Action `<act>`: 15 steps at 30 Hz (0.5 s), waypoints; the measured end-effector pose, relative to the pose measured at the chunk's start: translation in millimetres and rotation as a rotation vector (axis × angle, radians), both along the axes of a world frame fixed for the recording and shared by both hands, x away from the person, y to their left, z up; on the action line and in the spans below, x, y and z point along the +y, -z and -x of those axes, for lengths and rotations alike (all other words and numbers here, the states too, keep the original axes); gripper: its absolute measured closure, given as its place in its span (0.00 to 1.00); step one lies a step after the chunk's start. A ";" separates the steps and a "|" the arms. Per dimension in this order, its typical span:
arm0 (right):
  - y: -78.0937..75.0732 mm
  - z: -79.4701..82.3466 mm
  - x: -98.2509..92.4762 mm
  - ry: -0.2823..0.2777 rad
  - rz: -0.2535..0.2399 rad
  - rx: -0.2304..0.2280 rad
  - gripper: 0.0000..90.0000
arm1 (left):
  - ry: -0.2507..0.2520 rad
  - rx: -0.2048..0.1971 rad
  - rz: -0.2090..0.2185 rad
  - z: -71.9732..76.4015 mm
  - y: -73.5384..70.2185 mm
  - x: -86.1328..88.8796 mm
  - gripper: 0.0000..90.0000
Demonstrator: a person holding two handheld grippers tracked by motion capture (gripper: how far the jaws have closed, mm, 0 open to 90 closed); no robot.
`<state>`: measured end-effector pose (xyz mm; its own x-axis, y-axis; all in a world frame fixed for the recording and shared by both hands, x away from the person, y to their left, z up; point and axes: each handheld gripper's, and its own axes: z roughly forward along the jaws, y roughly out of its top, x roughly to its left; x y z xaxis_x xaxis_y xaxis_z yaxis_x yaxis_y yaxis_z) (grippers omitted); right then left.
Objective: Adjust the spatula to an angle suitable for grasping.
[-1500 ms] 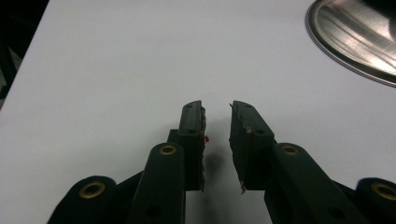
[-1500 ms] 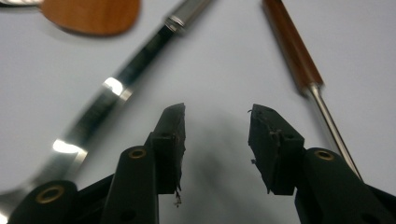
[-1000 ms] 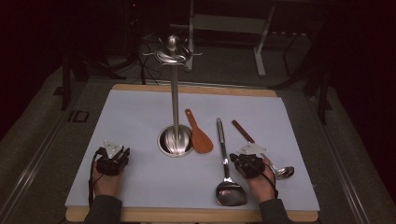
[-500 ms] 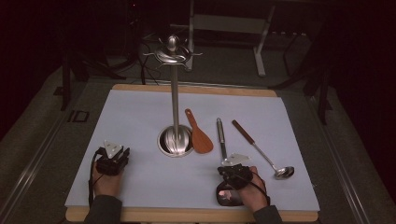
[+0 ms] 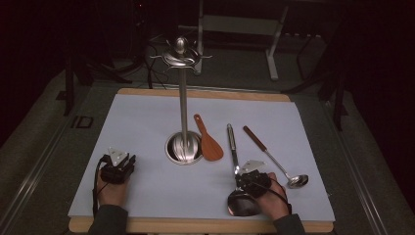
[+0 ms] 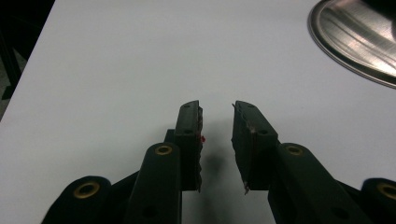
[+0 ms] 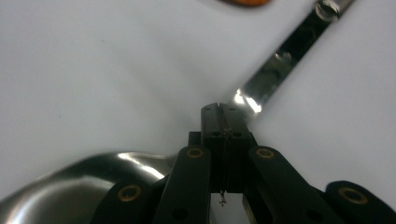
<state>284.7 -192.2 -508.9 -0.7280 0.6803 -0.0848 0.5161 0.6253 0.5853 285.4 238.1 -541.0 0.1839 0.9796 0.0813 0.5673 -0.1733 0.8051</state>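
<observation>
The right claw [image 5: 243, 182] had shifted from the ladle [image 5: 276, 160] to the large spoon [image 5: 236, 172], jaws clenched on its handle; the left claw [image 6: 217, 140] remained released.

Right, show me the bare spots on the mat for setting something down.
Widest free patch: left half of the mat, between its left edge and the stand, above the left gripper. The far right corner is also bare. Crowded: right of the stand, where spatula, big spoon, ladle and right gripper sit.

Spatula [image 5: 209, 142] between stand [image 5: 184, 147] and spoon [image 5: 236, 169], ladle [image 5: 276, 159] rightmost.
</observation>
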 end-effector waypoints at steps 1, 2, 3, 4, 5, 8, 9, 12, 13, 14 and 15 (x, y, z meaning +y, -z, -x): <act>-0.5 -0.6 -2.3 0.008 -0.008 0.003 1.00 | -0.001 0.000 -0.001 -0.1 0.1 -0.2 0.81; -0.5 -0.6 -2.3 0.008 -0.008 0.003 1.00 | -0.001 0.000 -0.001 -0.1 0.1 -0.2 0.81; -2.8 1.5 0.8 -0.019 -0.046 -0.005 1.00 | -0.002 0.001 -0.005 -0.1 0.1 -0.5 0.81; -2.8 1.5 0.8 -0.019 -0.046 -0.005 1.00 | -0.002 0.001 -0.005 -0.1 0.1 -0.5 0.81; -1.1 3.9 9.9 -0.059 -0.055 0.001 0.99 | -0.001 0.001 -0.007 0.0 0.0 -0.5 0.81; 8.6 4.4 24.6 -0.090 0.000 0.014 0.99 | -0.001 -0.002 -0.003 0.3 0.0 -0.3 0.81; 10.7 3.9 26.1 -0.087 0.001 0.012 0.99 | -0.001 -0.003 0.000 0.3 0.0 -0.1 0.81; 9.2 -0.3 20.5 -0.055 -0.007 0.038 1.00 | 0.000 -0.002 0.003 0.1 0.0 0.1 0.81; 8.6 -1.0 17.9 -0.051 -0.007 0.047 1.00 | 0.000 -0.002 0.003 0.1 0.0 0.1 0.81; 8.1 -1.2 15.7 -0.053 -0.004 0.052 1.00 | 0.001 -0.004 0.003 0.3 0.0 0.3 0.81; 7.1 -0.8 13.3 -0.049 0.016 0.053 1.00 | 0.000 -0.003 0.004 0.2 0.0 0.3 0.81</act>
